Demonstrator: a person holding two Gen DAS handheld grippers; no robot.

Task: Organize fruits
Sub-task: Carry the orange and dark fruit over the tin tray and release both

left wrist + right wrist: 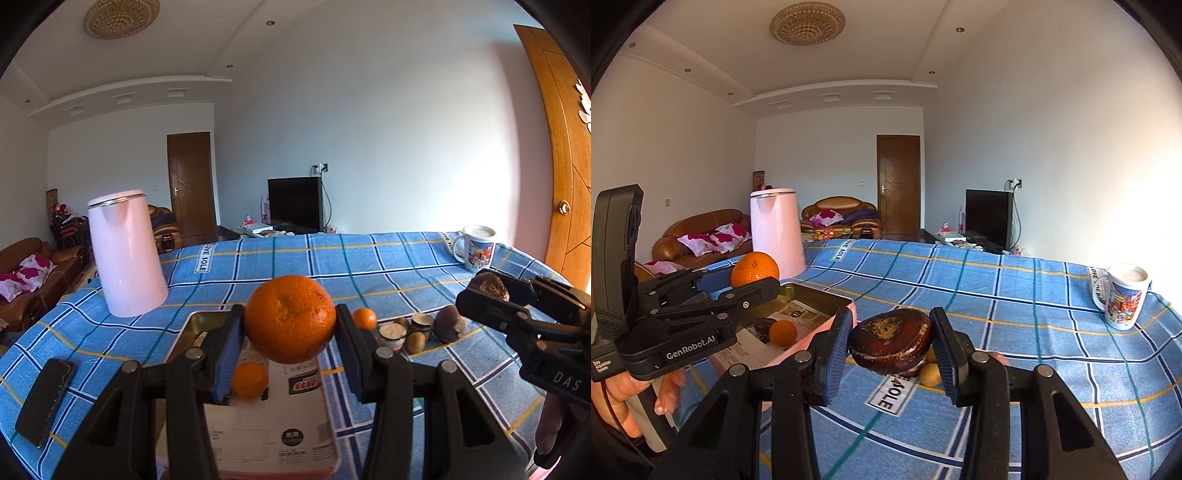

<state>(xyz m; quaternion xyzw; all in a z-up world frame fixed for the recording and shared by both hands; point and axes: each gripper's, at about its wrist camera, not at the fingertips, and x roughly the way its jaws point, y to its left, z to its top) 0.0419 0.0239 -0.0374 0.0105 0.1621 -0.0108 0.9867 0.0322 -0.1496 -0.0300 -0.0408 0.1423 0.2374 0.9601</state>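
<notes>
Both wrist cameras are looking forward along their tongs, low and close over the checked surface (369,266), both sharing the pink kettle (125,254) and mug (1124,295).

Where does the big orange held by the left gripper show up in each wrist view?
Left wrist view: the big orange sits centre frame, clamped between the left gripper's pads, above the tray.
Right wrist view: the same orange is at mid-left, in the left gripper, beside the tray's far corner.
Shared landmark: the pink kettle stands behind it in both.
</notes>
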